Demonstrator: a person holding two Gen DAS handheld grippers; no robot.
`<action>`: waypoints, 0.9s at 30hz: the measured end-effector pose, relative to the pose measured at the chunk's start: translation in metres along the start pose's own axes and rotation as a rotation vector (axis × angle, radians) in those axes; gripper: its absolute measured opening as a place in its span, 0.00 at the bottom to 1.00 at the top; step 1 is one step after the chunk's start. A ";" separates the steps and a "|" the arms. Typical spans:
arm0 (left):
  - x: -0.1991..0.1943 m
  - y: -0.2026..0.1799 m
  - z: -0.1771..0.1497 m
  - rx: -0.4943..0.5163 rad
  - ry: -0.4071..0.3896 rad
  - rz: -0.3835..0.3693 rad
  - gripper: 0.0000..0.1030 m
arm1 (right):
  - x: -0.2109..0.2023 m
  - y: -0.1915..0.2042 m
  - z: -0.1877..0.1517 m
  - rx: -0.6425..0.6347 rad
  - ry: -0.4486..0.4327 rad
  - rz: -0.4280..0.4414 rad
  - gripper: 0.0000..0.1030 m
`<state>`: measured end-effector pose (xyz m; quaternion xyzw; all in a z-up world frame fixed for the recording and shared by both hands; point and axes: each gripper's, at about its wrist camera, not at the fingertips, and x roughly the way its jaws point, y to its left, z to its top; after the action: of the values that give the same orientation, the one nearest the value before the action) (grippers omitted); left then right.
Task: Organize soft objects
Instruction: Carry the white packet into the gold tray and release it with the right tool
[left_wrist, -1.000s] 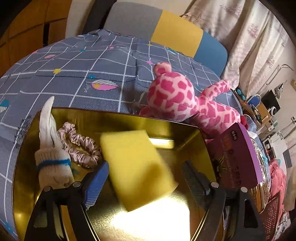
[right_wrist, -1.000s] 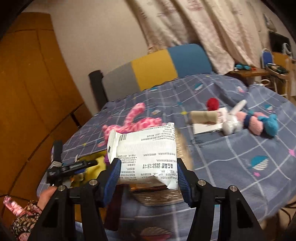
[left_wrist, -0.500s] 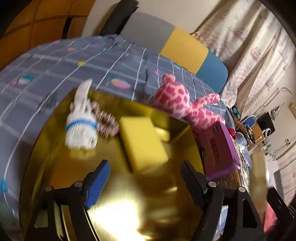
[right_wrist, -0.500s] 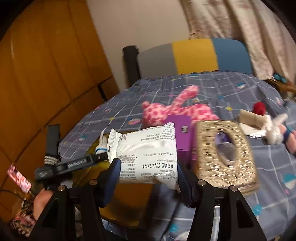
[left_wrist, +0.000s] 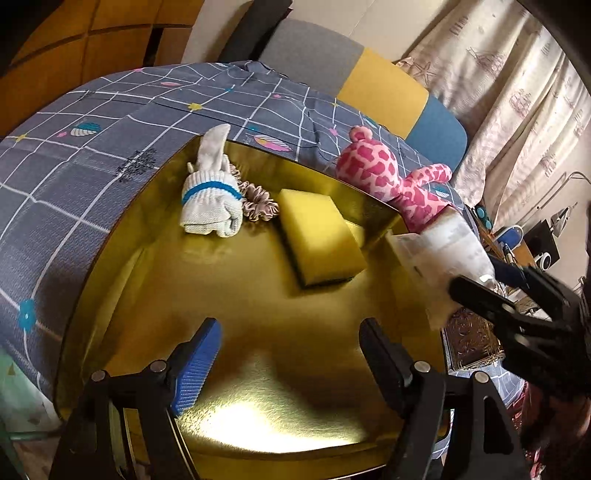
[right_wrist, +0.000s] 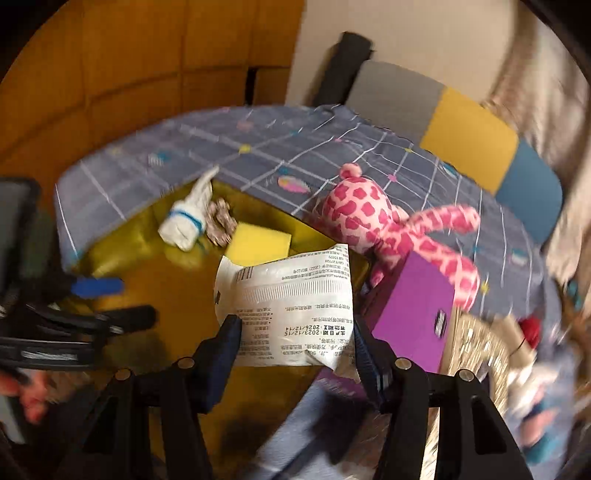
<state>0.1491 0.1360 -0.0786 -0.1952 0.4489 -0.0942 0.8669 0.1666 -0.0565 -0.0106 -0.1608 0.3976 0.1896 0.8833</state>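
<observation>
As white packet (right_wrist: 291, 310) now hangs over gold tray (left_wrist: 122, 266), clamped in right gripper (right_wrist: 295, 347), drop looks next. Yellow sponge (left_wrist: 317, 240) lies released in tray beside sock (left_wrist: 210, 206); left gripper (left_wrist: 288, 354), jaws wide, empty, has backed off.

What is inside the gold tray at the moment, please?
In the gold tray lie a white sock, a pink scrunchie partly hidden behind the sock, and a yellow sponge. The floor beneath them is covered.
</observation>
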 end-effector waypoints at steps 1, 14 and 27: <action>-0.001 0.001 0.000 -0.003 0.000 0.000 0.75 | 0.005 0.000 0.003 -0.036 0.017 -0.014 0.58; -0.008 0.011 0.002 -0.038 -0.011 -0.008 0.75 | 0.078 0.020 0.030 -0.308 0.232 -0.208 0.60; -0.006 0.015 -0.002 -0.061 0.007 -0.012 0.75 | 0.078 0.014 0.057 -0.333 0.140 -0.430 0.82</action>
<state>0.1438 0.1508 -0.0814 -0.2239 0.4534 -0.0862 0.8584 0.2448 -0.0030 -0.0358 -0.3973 0.3777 0.0489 0.8349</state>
